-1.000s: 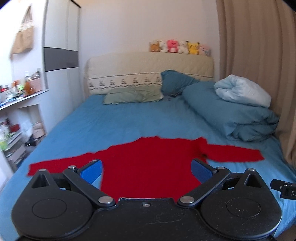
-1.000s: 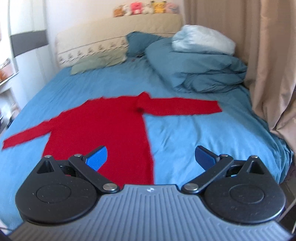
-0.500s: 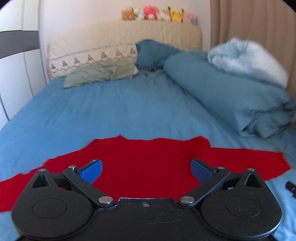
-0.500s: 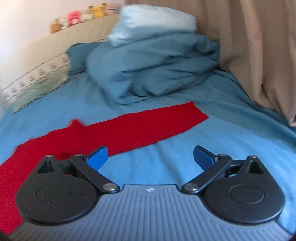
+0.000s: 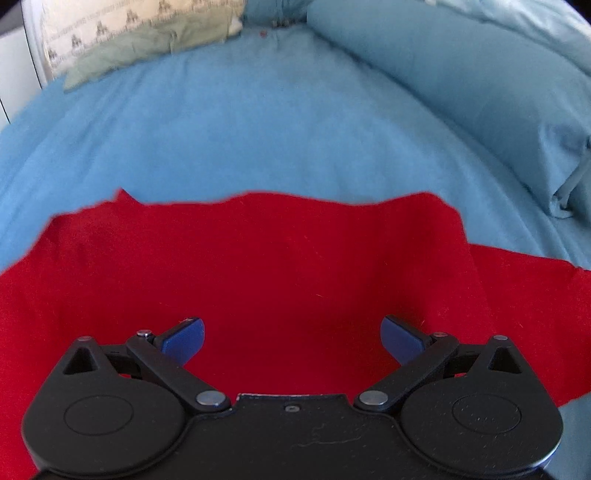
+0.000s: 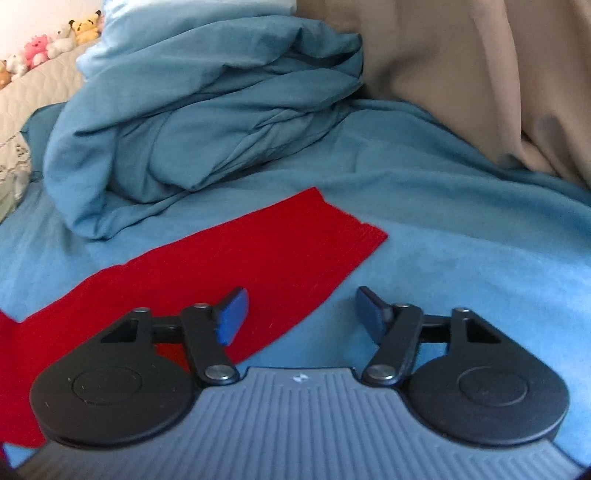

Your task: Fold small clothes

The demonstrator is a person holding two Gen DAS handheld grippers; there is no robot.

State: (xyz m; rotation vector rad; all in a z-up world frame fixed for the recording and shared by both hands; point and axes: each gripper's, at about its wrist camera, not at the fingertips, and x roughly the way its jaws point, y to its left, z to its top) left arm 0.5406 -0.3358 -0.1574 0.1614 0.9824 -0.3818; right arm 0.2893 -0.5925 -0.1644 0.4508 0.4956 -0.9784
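Red garment [image 5: 288,280] lies flat on the bed [image 5: 258,129], its body directly under the left gripper [image 5: 291,338], jaws spread and empty. Right gripper [image 6: 299,314], also released, hovers low over the sleeve [image 6: 258,254] near its cuff.

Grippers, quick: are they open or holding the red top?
Left gripper: open, holding nothing, over the red top.
Right gripper: open, holding nothing, at the sleeve.

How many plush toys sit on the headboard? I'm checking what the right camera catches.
4 visible: yellow plush, whitish plush, pink plush, white plush, along the headboard. More may be cut off at the left edge.
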